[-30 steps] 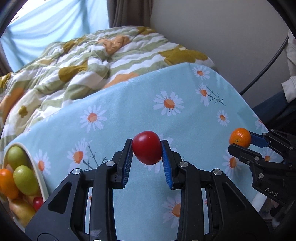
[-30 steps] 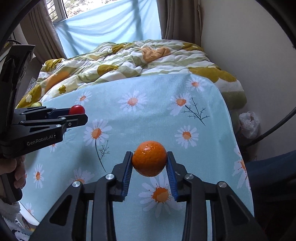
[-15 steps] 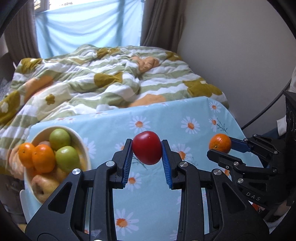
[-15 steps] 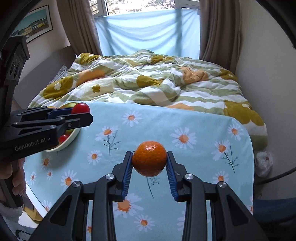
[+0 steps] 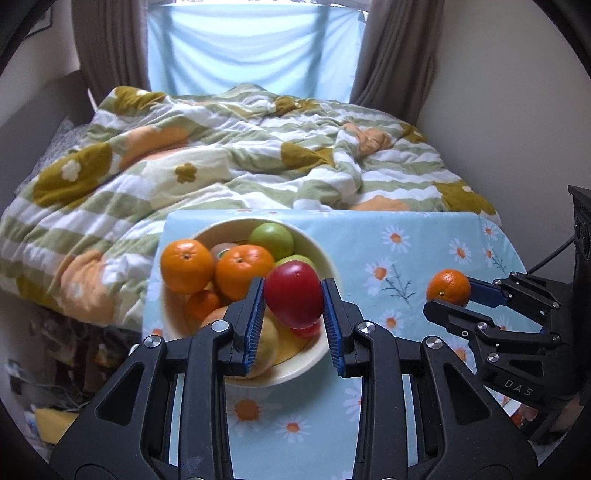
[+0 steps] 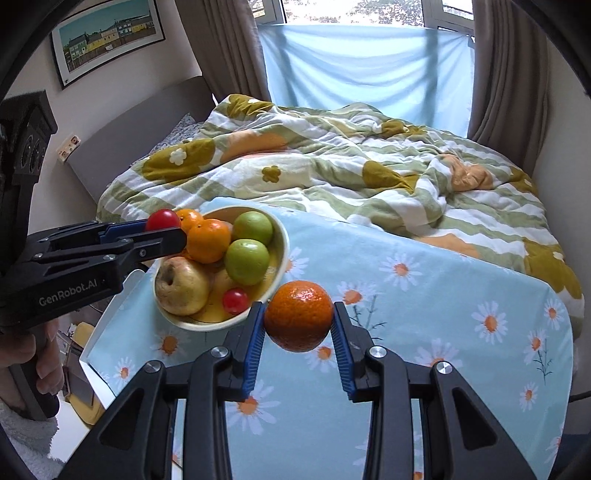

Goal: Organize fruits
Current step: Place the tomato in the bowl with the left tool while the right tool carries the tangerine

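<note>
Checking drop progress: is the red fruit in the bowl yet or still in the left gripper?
Still gripped. The left gripper is shut on the red fruit, held above the bowl, not resting among the fruit inside.

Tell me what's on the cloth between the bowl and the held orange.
Nothing: in the left wrist view, only bare daisy cloth lies between bowl and orange.

Background only: rumpled quilt [image 5: 229, 173] on the bed, green/white wavy stripes with mustard and peach flower patches. Behind it, light-blue sheet [image 6: 365, 74] across the window, flanked by 2 brown-grey curtains [image 6: 509, 70]. Framed print of coloured houses [image 6: 109, 35] on the left wall, grey headboard [image 6: 147, 122] below it with a small white label [image 6: 68, 147]. Floor clutter left of the table, too blurred to identify.
</note>
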Demonstrator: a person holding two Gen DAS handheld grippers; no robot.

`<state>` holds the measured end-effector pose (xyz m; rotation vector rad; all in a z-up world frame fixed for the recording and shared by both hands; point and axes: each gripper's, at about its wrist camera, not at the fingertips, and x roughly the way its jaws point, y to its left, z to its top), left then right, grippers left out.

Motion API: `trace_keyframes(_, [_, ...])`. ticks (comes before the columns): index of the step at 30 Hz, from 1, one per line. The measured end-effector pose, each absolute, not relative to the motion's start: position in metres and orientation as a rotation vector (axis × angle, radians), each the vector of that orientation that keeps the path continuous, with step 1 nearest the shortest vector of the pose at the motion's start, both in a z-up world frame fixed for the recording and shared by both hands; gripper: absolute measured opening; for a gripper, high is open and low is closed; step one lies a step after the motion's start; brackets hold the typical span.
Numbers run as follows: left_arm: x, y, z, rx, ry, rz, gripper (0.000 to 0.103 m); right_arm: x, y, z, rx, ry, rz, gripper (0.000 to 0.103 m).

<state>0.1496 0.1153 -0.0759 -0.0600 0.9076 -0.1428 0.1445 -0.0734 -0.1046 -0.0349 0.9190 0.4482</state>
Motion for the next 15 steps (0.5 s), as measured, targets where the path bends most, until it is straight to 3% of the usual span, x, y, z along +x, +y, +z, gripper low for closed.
trace_keyframes(15, [0.170, 0.205, -0.135, -0.089, 0.981, -0.104, 0.037, 0.155, -0.007, -0.134, -0.028, 0.968, 0.439, 0.033])
